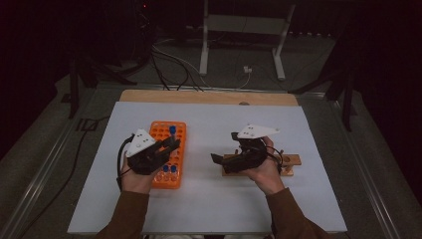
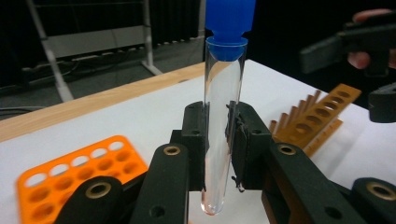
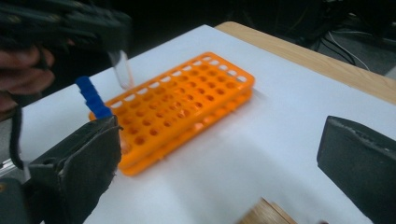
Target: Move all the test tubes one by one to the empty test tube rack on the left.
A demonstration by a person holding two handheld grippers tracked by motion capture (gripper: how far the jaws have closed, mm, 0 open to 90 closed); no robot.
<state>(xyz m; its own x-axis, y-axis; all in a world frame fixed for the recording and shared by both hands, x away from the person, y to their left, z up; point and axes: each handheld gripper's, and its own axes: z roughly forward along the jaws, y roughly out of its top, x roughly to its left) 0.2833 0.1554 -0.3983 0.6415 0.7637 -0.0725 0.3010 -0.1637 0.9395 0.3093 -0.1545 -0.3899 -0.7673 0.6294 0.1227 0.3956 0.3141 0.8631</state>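
While the left gripper (image 2: 217, 140) pinches the tube (image 2: 223, 126) upright, right fingers (image 3: 369, 163) wide and empty, lower it straight into a rack (image 1: 169, 152) hole

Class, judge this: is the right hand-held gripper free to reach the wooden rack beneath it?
Probably yes. The right hand-held gripper is open and empty, hovering right over the wooden rack, with nothing between them.

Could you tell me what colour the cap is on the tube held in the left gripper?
Blue; the cap shows best in the left gripper view.
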